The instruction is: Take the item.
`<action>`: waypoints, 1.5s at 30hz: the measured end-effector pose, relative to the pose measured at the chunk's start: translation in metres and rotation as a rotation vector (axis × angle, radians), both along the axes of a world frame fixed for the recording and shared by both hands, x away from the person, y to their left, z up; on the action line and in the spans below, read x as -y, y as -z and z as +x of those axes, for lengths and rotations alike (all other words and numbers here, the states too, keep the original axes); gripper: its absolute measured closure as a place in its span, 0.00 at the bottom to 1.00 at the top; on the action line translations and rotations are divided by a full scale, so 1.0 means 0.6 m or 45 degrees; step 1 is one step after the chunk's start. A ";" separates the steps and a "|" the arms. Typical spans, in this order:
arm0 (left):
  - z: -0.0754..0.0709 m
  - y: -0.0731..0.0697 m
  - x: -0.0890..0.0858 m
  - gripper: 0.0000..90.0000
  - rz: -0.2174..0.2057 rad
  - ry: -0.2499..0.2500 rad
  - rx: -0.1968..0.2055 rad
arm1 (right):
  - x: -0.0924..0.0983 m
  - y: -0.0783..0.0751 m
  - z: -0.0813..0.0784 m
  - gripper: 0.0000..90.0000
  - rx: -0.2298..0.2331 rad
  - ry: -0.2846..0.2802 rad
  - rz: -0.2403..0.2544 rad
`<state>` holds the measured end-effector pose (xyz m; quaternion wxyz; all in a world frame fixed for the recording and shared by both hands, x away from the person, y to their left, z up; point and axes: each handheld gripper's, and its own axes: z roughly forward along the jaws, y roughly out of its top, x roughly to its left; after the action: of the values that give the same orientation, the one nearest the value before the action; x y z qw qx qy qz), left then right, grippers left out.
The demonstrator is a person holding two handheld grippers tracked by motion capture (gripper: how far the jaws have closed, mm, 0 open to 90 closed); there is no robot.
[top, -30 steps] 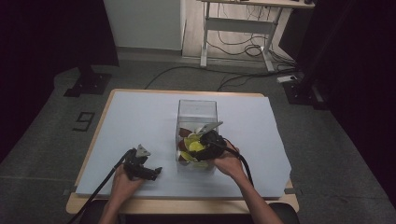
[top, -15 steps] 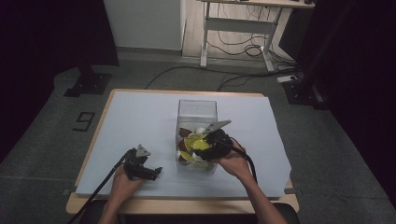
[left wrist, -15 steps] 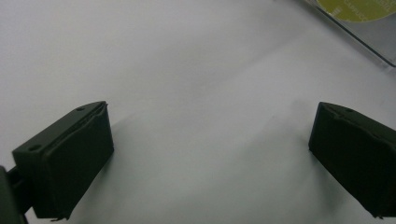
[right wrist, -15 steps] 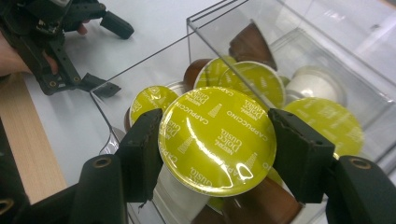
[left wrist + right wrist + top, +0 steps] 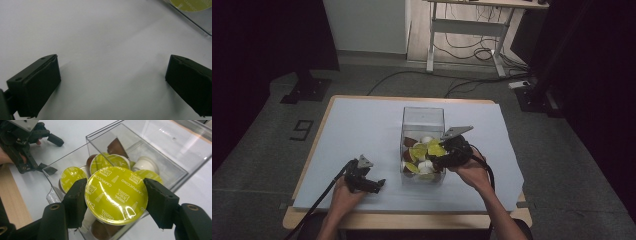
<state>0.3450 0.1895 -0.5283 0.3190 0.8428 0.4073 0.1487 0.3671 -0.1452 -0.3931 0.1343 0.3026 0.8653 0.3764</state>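
Note:
A clear plastic box [image 5: 422, 117] stands mid-table and holds several coffee capsules with yellow, white and brown tops [image 5: 70, 175]. My right gripper [image 5: 438, 151] is over the box's right side, shut on a yellow-lidded cappuccino capsule [image 5: 115, 194], which hangs above the open box [image 5: 160, 152]. My left gripper [image 5: 377, 184] rests on the white table cover, left of the box, jaws wide apart with nothing between them [image 5: 112, 82]. In the right gripper view the left gripper [image 5: 53, 140] lies beyond the box.
A white sheet [image 5: 362, 130] covers the wooden table [image 5: 312, 220]. A corner of the box with a yellow capsule [image 5: 192, 5] shows at the top right of the left gripper view. Cables and desk legs [image 5: 472, 45] lie on the floor beyond the table.
My right gripper with the yellow capsule has shifted slightly up and right over the box. The left gripper has stayed still.

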 end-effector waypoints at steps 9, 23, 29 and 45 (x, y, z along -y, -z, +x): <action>0.000 0.000 0.000 0.00 0.003 0.001 -0.001 | 0.028 -0.011 0.005 0.42 0.019 0.049 0.000; 0.000 0.000 0.000 0.00 0.003 0.002 -0.001 | 0.084 -0.003 0.025 0.42 0.061 0.142 0.001; 0.000 0.000 0.000 0.00 0.003 0.002 -0.002 | 0.101 0.004 0.031 0.42 0.062 0.170 -0.001; 0.000 0.000 0.000 0.00 0.002 0.001 -0.001 | 0.154 0.026 0.031 0.42 0.076 0.229 0.003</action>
<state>0.3449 0.1896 -0.5283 0.3181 0.8433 0.4070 0.1486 0.3855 -0.2376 -0.4089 0.1930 0.3679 0.8297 0.3728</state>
